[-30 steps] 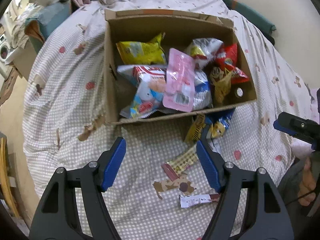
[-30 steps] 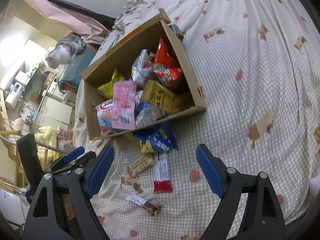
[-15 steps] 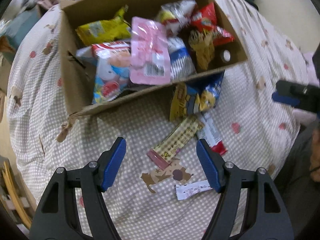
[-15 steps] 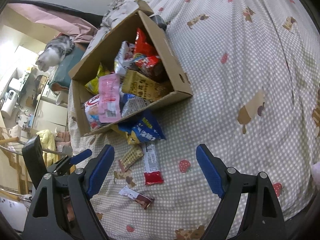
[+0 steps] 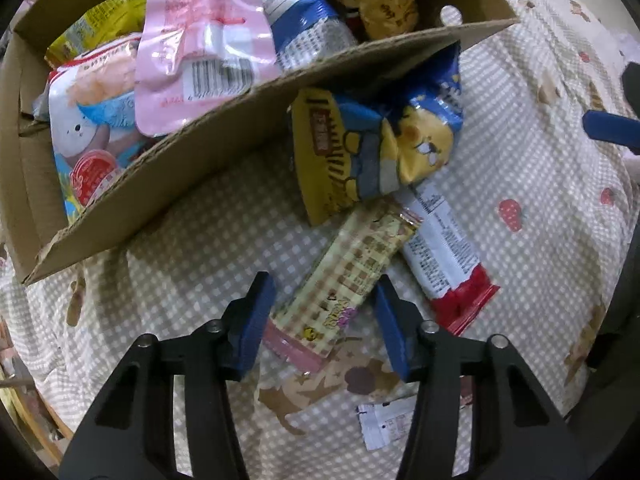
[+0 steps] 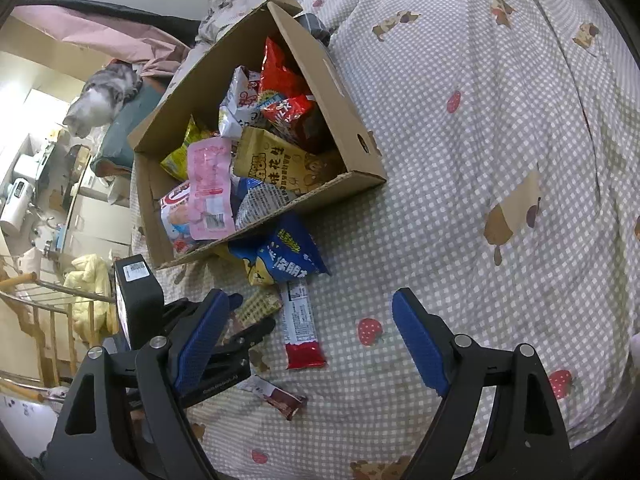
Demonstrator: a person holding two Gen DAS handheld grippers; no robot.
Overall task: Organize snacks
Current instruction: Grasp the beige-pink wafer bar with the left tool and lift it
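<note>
A cardboard box [image 5: 224,128] [image 6: 344,120] full of snack bags lies on a checked bedspread. Loose snacks lie in front of it: a blue and yellow bag [image 5: 380,136] [image 6: 284,258], a cream checked wafer bar [image 5: 344,276] [image 6: 258,306], a white and red bar [image 5: 444,256] [image 6: 300,328] and a small brown bar [image 5: 384,420] [image 6: 280,396]. My left gripper [image 5: 324,320] is open, its jaws on either side of the wafer bar's near end. My right gripper [image 6: 310,344] is open and empty, above the white and red bar. The left gripper body [image 6: 208,344] shows in the right wrist view.
A grey cat [image 6: 100,98] sits on furniture beyond the bed's far left. A wooden stair rail [image 6: 36,312] and room clutter lie off the bed's left edge. Bare bedspread [image 6: 500,160] stretches to the right of the box.
My left gripper moved forward and down to the wafer bar, and its jaws now straddle the bar. My right gripper drew slightly closer to the loose snacks.
</note>
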